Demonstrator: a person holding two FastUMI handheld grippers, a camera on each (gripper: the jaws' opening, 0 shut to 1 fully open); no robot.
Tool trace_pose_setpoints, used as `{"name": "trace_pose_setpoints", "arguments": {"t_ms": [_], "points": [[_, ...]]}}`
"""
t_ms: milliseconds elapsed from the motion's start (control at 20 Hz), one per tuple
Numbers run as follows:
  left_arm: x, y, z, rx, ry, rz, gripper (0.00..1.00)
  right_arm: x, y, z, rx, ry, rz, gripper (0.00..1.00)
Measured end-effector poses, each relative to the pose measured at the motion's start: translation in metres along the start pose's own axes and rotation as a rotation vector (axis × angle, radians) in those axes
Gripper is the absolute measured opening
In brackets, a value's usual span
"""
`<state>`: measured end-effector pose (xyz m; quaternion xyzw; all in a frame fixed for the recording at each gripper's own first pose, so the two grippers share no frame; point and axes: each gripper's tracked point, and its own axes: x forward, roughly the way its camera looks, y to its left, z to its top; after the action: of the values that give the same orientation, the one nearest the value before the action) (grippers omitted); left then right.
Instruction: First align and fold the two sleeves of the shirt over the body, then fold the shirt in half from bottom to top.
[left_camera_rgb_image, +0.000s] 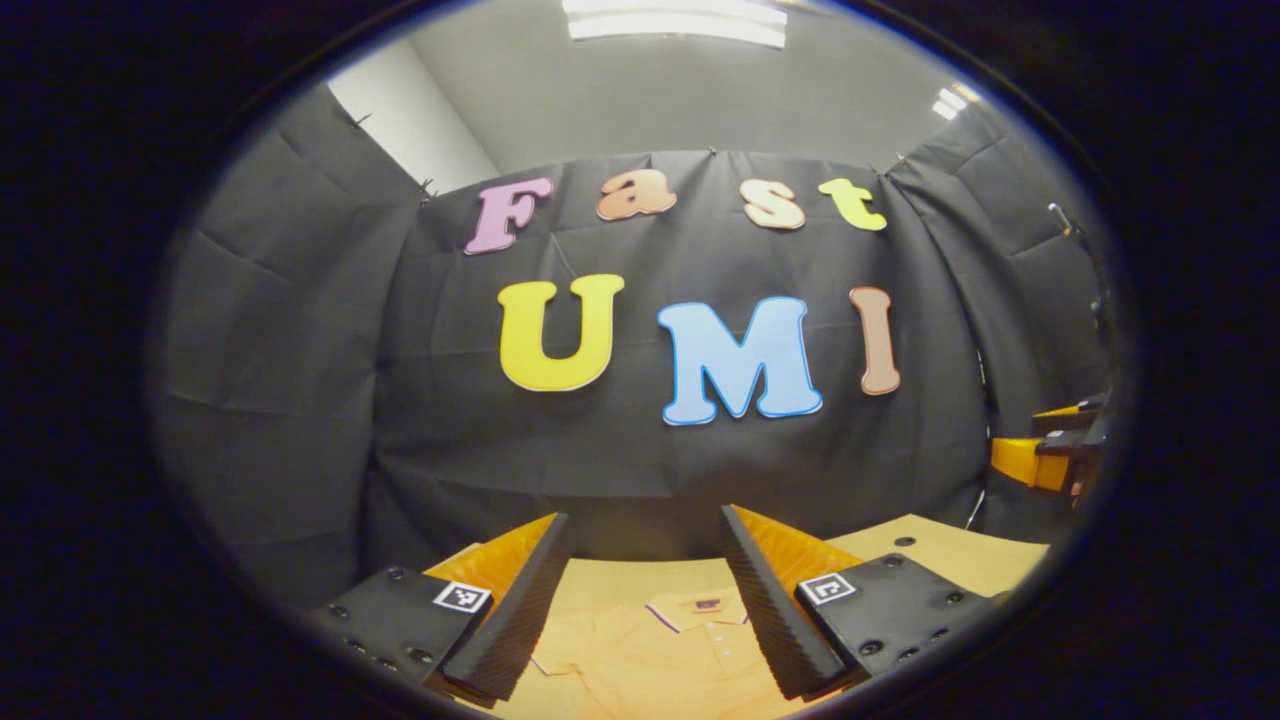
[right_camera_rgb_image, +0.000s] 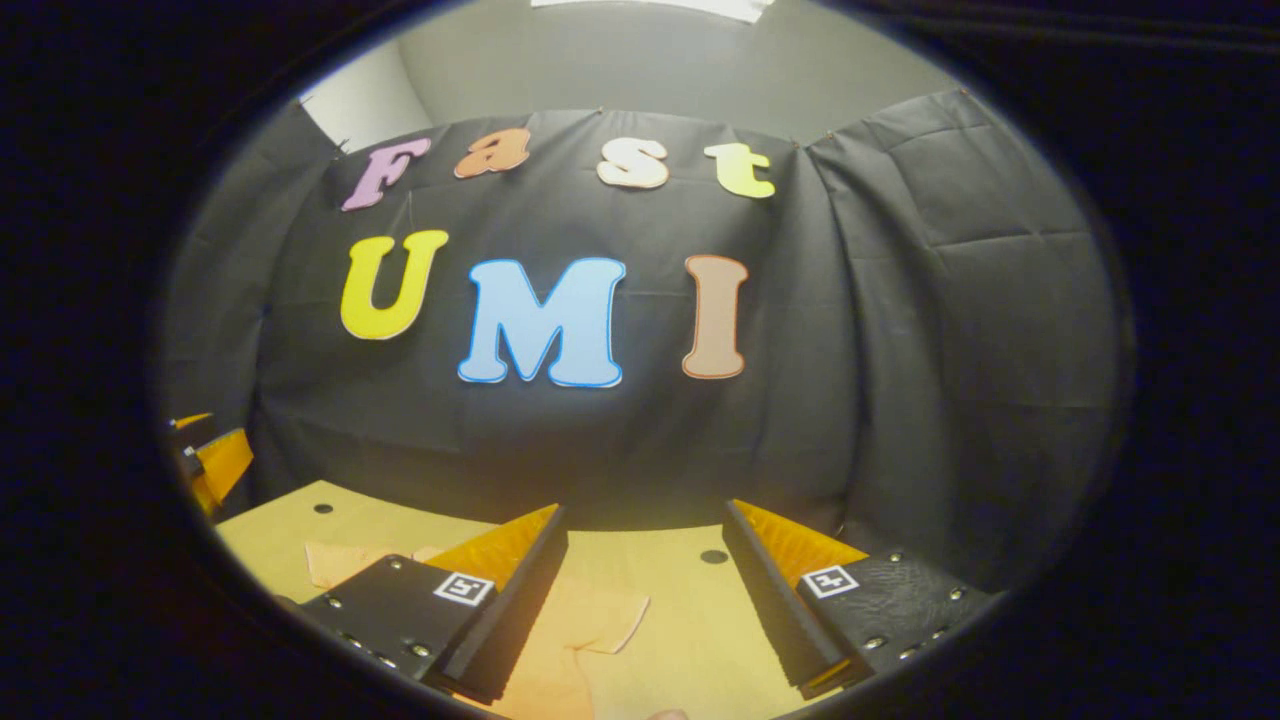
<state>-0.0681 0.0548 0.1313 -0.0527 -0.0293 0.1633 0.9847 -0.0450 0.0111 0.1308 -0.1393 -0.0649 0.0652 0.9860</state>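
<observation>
The shirt is orange, with a collar and a buttoned placket, lying flat on the wooden table. My left gripper hangs above the collar, fingers spread wide and holding nothing. My right gripper is also wide and empty, over a short sleeve near the table's right side. A dark hole marks the tabletop farther off.

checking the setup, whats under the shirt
The shirt lies on the wooden table, bare around it. Whatever sits beneath the fabric is covered, and each hand-held gripper's fingers hide part.
</observation>
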Motion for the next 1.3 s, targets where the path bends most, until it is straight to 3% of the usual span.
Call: {"name": "trace_pose_setpoints", "arguments": {"t_ms": [300,550,900,1150,1300], "points": [[-0.001,0.000,-0.004,-0.014,0.023,-0.008,0.99,0.007,0.011,-0.005,0.008,0.012,0.027,0.96],[0.000,0.009,-0.008,-0.015,0.055,0.009,0.99,0.040,0.019,-0.036,0.018,0.102,0.037,0.96],[-0.004,0.022,-0.006,0.012,0.070,0.035,0.99,0.104,0.032,-0.130,0.056,0.366,0.065,0.97],[-0.006,0.032,-0.015,0.001,0.101,0.068,0.99,0.135,0.033,-0.200,0.066,0.560,0.044,0.93],[-0.007,0.034,-0.020,-0.014,0.116,0.085,0.99,0.147,0.030,-0.234,0.082,0.659,0.036,0.97]]}}
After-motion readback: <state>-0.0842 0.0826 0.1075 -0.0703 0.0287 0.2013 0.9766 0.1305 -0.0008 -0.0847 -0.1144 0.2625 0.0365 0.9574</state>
